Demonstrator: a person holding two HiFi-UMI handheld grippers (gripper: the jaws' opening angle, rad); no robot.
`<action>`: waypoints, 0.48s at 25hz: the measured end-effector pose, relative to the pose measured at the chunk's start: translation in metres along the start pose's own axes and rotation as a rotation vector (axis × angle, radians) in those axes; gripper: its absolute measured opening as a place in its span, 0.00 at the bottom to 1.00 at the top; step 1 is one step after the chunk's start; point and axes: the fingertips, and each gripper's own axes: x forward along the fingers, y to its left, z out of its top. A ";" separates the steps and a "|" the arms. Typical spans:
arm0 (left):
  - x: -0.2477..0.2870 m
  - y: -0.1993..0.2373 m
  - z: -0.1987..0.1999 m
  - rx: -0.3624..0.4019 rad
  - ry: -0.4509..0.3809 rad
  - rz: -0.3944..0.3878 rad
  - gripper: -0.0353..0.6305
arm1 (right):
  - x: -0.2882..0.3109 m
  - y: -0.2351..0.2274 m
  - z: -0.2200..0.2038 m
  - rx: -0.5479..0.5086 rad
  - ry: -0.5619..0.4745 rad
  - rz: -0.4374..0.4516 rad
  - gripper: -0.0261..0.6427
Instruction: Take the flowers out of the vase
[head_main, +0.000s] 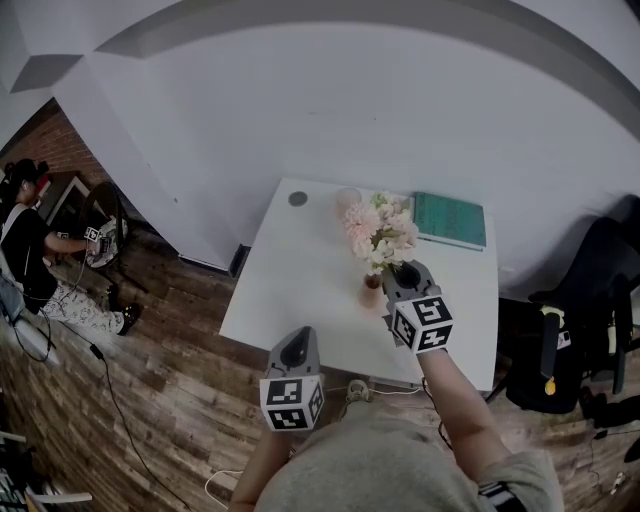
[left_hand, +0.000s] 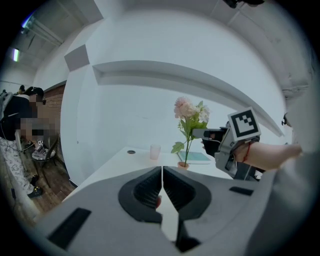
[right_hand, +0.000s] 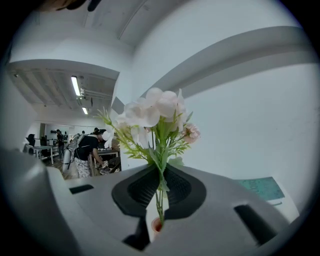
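Nearest, the left gripper (head_main: 298, 338) sits closed and empty at the white table's (head_main: 300, 270) six-o'clock edge; beyond it the right gripper (right_hand: 161, 185) pinches the upright stems of the pale pink-and-white flowers (right_hand: 155, 112), whose small terracotta vase (right_hand: 156, 225) stands at six o'clock below its jaws.

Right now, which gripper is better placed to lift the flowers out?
Right: the right gripper is shut on the flowers above the vase; the left gripper is empty, farther away.
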 end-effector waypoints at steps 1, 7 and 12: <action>-0.002 0.000 -0.001 0.000 0.000 -0.001 0.07 | -0.001 0.001 0.003 -0.005 -0.006 -0.001 0.07; -0.020 -0.003 -0.008 0.002 -0.001 -0.009 0.07 | -0.011 0.012 0.022 -0.036 -0.048 -0.005 0.07; -0.036 -0.005 -0.012 0.004 -0.008 -0.016 0.07 | -0.022 0.022 0.039 -0.053 -0.088 -0.014 0.07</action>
